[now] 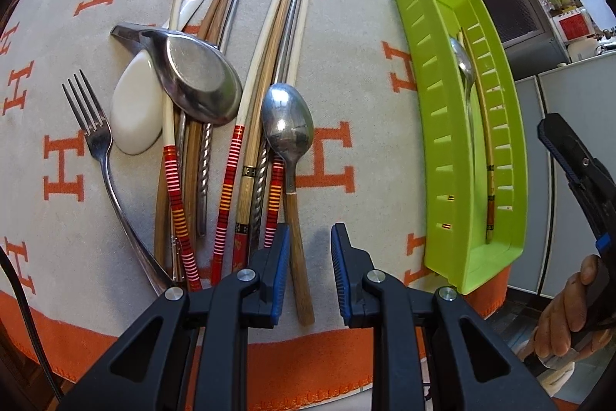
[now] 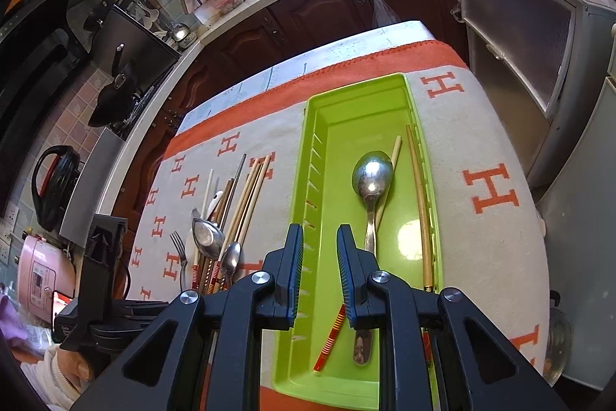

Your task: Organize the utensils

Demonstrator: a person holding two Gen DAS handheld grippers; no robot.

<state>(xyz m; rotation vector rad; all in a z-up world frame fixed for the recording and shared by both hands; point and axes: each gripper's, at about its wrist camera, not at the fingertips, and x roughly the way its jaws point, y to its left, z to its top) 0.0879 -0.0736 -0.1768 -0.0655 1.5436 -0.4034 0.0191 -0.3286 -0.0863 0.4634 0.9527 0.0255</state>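
Utensils heaped on the blanket (image 1: 346, 72), 3 already in the green tray (image 2: 319, 180).
Left gripper (image 1: 310, 268) hangs agape, empty, over the wooden-handled spoon (image 1: 289, 126); right gripper (image 2: 318, 280), also parted, hovers above the tray's metal spoon (image 2: 372, 176).

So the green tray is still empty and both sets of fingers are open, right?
Not empty. The right wrist view shows the green tray already holding a metal spoon and chopsticks. Both the left gripper and right gripper are open, holding nothing.
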